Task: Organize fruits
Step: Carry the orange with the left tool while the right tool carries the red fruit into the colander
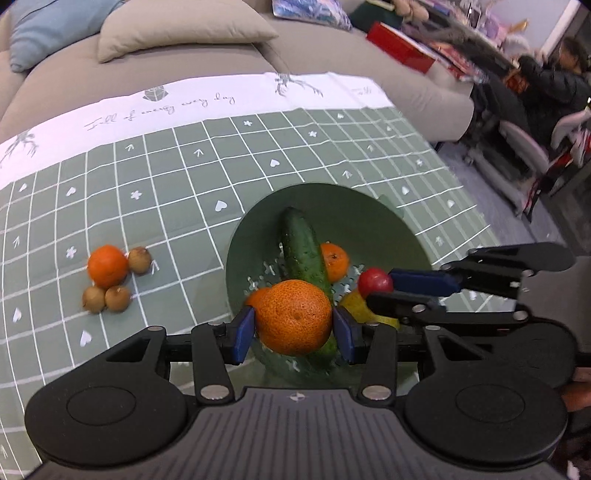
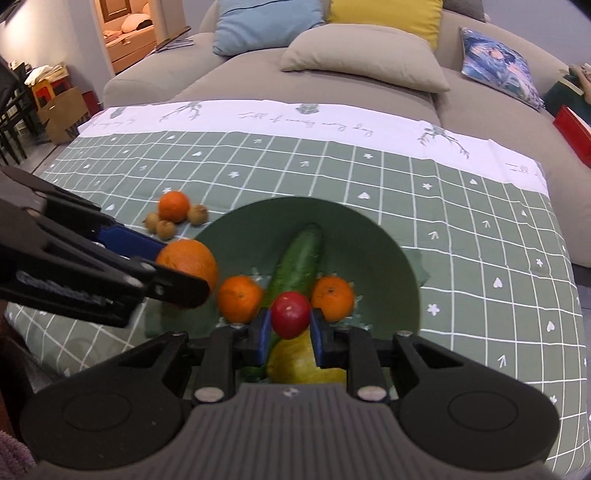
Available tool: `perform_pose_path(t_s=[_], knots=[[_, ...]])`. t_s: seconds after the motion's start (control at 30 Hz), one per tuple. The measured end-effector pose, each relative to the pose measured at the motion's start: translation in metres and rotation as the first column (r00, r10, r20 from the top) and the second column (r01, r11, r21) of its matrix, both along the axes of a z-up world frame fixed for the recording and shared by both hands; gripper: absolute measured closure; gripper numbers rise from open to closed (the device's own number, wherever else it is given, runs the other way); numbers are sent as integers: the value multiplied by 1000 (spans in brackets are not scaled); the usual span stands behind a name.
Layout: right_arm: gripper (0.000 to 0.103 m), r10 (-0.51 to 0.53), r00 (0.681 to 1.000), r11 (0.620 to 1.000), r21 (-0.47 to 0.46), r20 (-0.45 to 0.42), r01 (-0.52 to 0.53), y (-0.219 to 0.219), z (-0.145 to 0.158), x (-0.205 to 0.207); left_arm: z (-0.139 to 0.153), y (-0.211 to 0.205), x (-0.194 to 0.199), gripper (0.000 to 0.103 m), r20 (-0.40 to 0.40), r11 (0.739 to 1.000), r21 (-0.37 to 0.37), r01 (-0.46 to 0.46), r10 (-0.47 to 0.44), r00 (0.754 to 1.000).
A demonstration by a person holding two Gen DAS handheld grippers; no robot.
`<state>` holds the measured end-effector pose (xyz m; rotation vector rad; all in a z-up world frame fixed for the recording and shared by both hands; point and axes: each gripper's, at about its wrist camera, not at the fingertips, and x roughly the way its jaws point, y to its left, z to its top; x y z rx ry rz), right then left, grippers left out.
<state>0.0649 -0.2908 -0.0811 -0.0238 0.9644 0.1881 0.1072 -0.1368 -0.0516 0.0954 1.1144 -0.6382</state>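
L gripper (image 1: pixel 294 328) clamps an orange (image 1: pixel 294 316) over the green bowl (image 1: pixel 369 218), R gripper (image 2: pixel 288 330) clamps a red fruit (image 2: pixel 290 309) above the pear (image 2: pixel 295 360), w/ cucumber (image 2: pixel 297 267) + 2 oranges inside.

Grey sofa (image 2: pixel 332 85) with blue, yellow and beige cushions (image 2: pixel 364 61); lit doorway (image 2: pixel 127 33) at left.

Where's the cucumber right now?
The cucumber lies in the green bowl, centre of the right wrist view, between two oranges and just beyond the red fruit.
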Motion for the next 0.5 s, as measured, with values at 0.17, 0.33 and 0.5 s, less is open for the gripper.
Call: perform_pose_path(t_s=[0.17,0.33,0.5], knots=[[85,-22,999,1000,-19,-32,22,-7,-11,13,-8,-15,14,52,-12,1000,29,13,-12,1000],[85,-16,998,1000,-13,-67,15,-8,-22,23,-18,-28,24,52,-6,994,106,33,-32,999],[85,20,996,999,-33,-90,-23,-2,-30,31,-27,-33,34,52,-12,989,142,33,-32,999]])
